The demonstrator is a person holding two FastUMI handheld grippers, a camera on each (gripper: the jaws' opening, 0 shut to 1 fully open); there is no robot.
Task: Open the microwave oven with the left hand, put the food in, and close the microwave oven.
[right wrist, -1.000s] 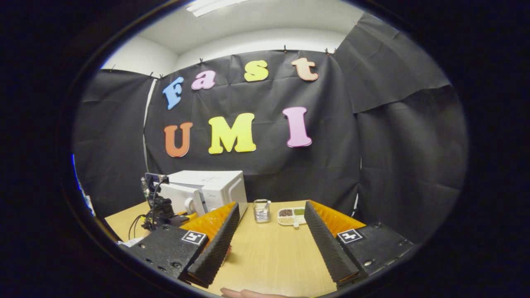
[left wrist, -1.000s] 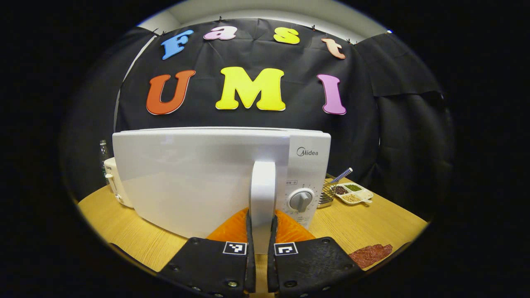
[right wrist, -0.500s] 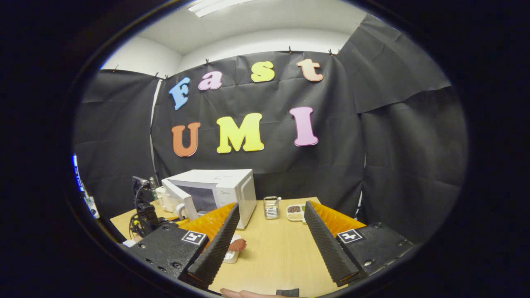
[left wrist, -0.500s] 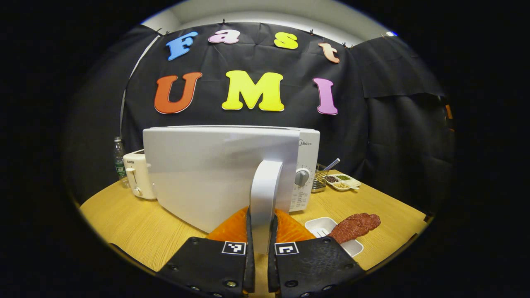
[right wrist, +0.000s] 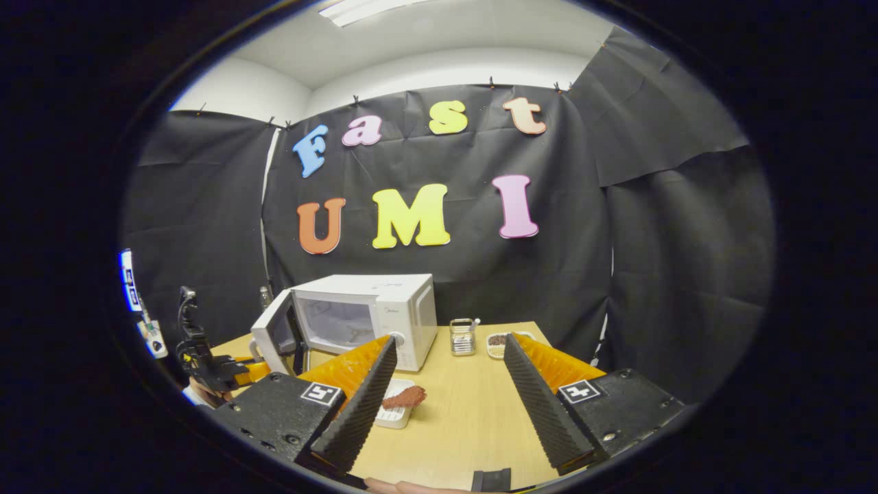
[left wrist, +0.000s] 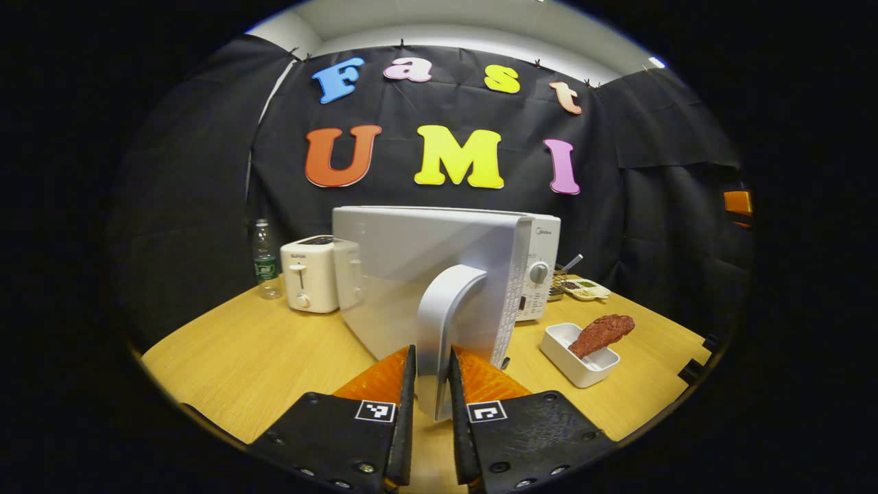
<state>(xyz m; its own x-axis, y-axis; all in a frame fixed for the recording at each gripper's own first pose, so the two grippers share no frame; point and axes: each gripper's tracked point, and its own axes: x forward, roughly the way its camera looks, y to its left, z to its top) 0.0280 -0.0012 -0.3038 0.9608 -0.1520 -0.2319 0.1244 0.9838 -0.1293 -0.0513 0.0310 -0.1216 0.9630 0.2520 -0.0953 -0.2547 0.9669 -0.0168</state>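
Left gripper [left wrist: 431, 384] clamps door handle [left wrist: 446, 322]; right gripper [right wrist: 446, 384] gapes above food [right wrist: 405, 396].

Door [left wrist: 425, 274] of microwave [right wrist: 374, 312] swings much wider vs 1 s ago, cavity now exposed. Left gripper [left wrist: 431, 384], clamped on handle [left wrist: 446, 322], pulls back toward 7 o'clock. Right gripper [right wrist: 446, 394] drifts slightly.
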